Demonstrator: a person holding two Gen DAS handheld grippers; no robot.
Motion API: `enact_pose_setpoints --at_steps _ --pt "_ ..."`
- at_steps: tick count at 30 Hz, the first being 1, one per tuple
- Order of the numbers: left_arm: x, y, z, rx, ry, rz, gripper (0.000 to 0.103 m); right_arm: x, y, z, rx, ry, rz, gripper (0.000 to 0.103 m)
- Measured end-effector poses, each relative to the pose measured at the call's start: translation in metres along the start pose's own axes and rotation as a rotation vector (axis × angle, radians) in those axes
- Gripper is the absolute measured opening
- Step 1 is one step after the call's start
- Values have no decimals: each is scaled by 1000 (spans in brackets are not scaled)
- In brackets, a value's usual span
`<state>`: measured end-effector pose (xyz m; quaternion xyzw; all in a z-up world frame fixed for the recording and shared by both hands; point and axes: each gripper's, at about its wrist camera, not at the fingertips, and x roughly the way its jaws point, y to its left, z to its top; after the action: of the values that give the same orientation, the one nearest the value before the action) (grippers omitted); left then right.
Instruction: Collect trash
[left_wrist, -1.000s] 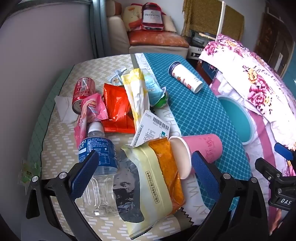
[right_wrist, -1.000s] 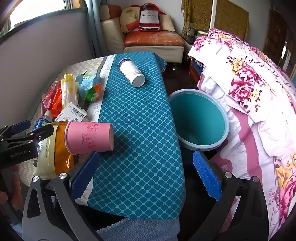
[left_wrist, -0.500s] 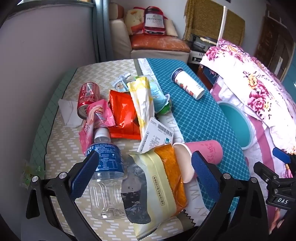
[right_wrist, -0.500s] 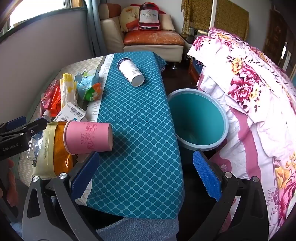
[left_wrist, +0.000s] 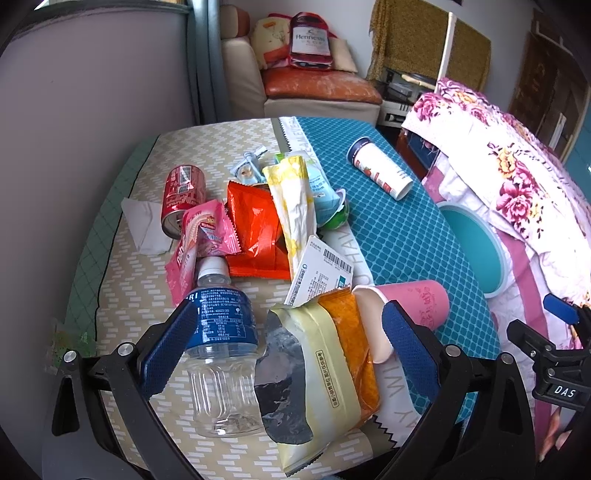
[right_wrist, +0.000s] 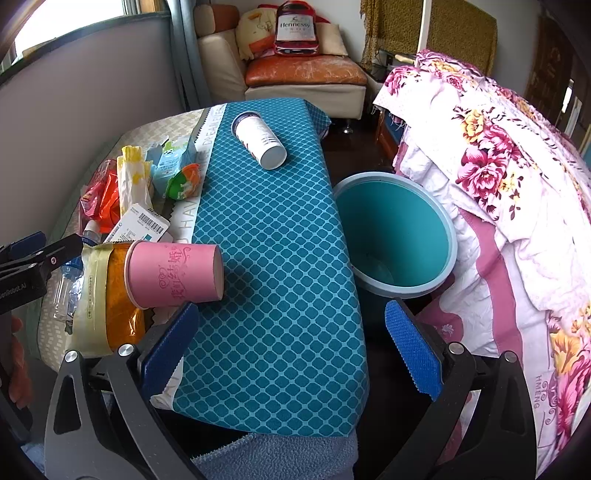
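1. White tissue (left_wrist: 146, 227): crumpled at the far left of the counter (left_wrist: 236, 147), just beside a red can (left_wrist: 183, 199) lying on its side.
2. Pink wrapper (left_wrist: 201, 236) and red wrapper (left_wrist: 255, 229): they overlap, right of the can.
3. Clear bottle (left_wrist: 221, 350): it lies with its blue label up and its cap pointing away, near the counter's front edge.
4. Left tongs (left_wrist: 286, 349): open, both blue pads spread wide above the bottle and a yellow-orange snack bag (left_wrist: 325, 369); nothing is gripped.
5. Barcoded paper packet (left_wrist: 321, 273): propped against a long yellow wrapper (left_wrist: 293, 195), behind the snack bag.
6. Pink paper cup (right_wrist: 173, 275): on its side, touching the snack bag, at the edge of the teal cloth (right_wrist: 273, 258).
7. White cylindrical cup (right_wrist: 260, 140): on its side, farther back on the teal cloth.
8. Right tongs (right_wrist: 291, 347): open and empty, above the cloth's near corner.
9. Teal bin (right_wrist: 395, 236): on the floor just beside the counter, against a floral blanket (right_wrist: 498, 166).
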<state>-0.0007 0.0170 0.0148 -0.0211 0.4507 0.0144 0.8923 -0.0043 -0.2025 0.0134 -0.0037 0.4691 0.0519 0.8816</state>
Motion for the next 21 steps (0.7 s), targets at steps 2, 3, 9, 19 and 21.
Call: enact_pose_setpoints --at_steps 2,3,9,19,21 --pt "0 0 0 1 1 -1 99 1 1 1 0 3 0 97" --pt "1 0 0 3 3 -2 99 2 1 1 -1 5 1 97" --pt "5 -2 0 10 12 -2 99 5 1 3 -1 12 1 97" --pt "8 -3 0 9 16 -13 99 9 0 5 -2 27 3 97" --pt "8 -4 0 9 16 -12 99 9 0 5 -1 28 4 97"
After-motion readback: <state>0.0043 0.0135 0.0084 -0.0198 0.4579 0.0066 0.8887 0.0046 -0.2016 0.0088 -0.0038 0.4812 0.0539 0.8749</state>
